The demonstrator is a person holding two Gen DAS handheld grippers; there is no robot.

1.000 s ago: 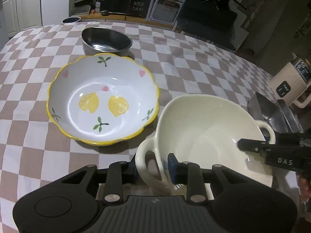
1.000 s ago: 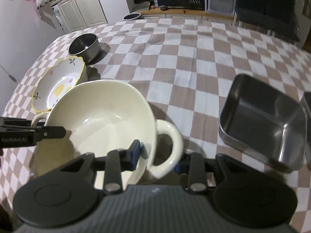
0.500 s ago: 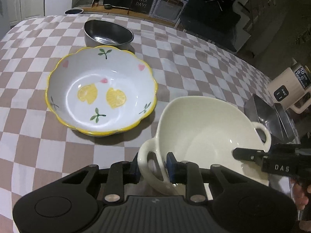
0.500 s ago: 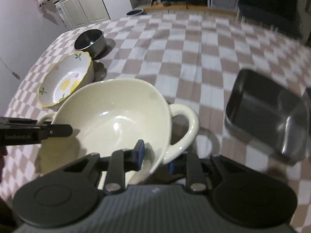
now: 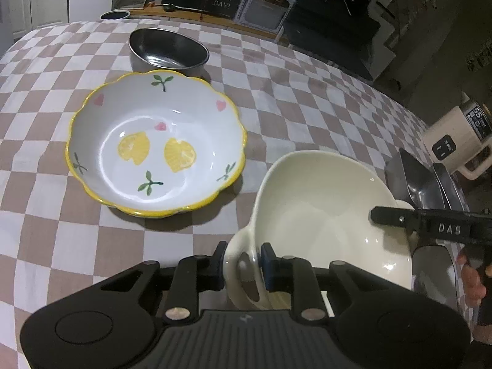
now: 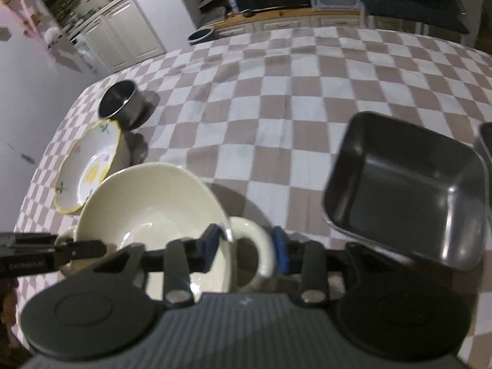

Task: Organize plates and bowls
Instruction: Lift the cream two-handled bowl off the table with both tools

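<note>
Left wrist view: cream bowl (image 5: 323, 209) has risen off the worktop (image 5: 276, 92) vs a sec ago, prob. headed for lemon bowl (image 5: 153, 144) to nest. Left claw (image 5: 241, 264) clenched on one handle, right claw (image 6: 246, 246) on the other. Only right wrist view shows square tin (image 6: 409, 190) whole.

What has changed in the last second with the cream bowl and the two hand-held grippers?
The cream bowl, gripped by both handles, has been carried toward the lemon bowl. The left hand-held gripper and right hand-held gripper stayed clamped. The lemon bowl, steel bowl and square steel tray stayed put.
</note>
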